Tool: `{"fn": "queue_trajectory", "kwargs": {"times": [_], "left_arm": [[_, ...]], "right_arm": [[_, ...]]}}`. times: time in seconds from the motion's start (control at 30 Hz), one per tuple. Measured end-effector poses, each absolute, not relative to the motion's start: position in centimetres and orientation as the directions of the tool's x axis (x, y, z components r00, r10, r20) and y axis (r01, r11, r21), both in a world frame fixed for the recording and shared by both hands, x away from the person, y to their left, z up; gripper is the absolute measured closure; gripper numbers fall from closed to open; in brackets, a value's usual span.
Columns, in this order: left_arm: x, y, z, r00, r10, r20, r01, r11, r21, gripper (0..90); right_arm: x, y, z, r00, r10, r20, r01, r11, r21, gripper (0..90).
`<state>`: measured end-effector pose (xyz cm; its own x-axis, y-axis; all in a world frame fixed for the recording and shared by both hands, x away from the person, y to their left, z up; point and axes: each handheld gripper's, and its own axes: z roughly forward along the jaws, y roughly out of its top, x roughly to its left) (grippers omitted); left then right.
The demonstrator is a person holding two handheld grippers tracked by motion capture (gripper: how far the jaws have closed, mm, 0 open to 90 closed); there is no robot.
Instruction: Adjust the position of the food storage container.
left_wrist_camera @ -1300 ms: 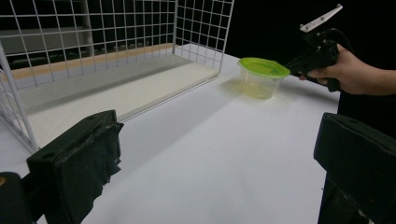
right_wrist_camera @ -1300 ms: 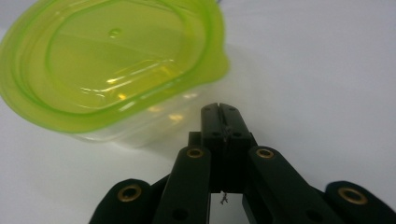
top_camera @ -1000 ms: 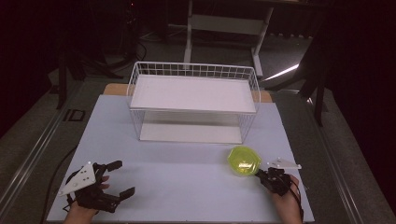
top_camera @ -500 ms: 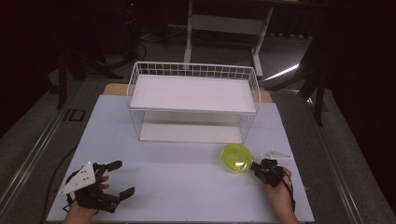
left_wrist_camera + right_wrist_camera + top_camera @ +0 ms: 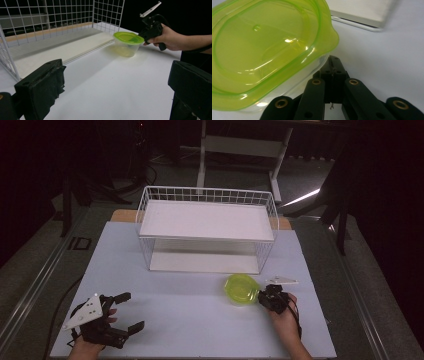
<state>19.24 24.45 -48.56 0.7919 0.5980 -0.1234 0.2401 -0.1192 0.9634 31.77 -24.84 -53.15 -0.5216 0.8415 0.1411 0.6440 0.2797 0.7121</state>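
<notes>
A clear tub with a lime-green lid [image 5: 241, 289] stands on the white table, in front of the wire rack's right end. My right gripper [image 5: 265, 299] is just to its right, jaws shut together. In the right gripper view the closed tips [image 5: 334, 63] sit against the tub [image 5: 267, 50] just under the lid's rim, with nothing between them. The left gripper view shows the tub [image 5: 128, 43] with that gripper [image 5: 144, 33] against its far side. My left gripper [image 5: 132, 310] rests near the table's front left corner, jaws wide open and empty.
A white wire rack [image 5: 207, 220] with a solid upper shelf and a lower shelf stands at the back middle of the table [image 5: 190, 330]. Beyond the table are a dark floor and a metal stand.
My right gripper has moved left across the table, and the green-lidded tub has slid left ahead of it. The left gripper has stayed where it was.
</notes>
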Motion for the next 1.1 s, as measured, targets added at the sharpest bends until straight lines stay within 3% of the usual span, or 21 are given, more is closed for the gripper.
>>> {"fn": "queue_trajectory", "kwargs": {"times": [0.5, 0.8, 1.1], "left_arm": [[19.2, 24.5, -48.5, 0.794, 0.595, -0.123, 0.239, -0.119, 0.964, 1.4], [19.2, 24.4, -48.5, 0.795, 0.594, -0.121, 0.238, -0.123, 0.963, 1.4], [19.2, 24.3, -48.5, 0.798, 0.591, -0.119, 0.238, -0.128, 0.963, 1.4]], "right_arm": [[32.7, -18.3, -53.5, -0.617, 0.77, 0.163, 0.61, 0.338, 0.717, 90.0], [31.3, -20.3, -52.5, -0.576, 0.799, 0.173, 0.627, 0.297, 0.72, 90.0], [30.4, -18.9, -52.4, -0.614, 0.773, 0.162, 0.613, 0.337, 0.714, 90.0]]}}
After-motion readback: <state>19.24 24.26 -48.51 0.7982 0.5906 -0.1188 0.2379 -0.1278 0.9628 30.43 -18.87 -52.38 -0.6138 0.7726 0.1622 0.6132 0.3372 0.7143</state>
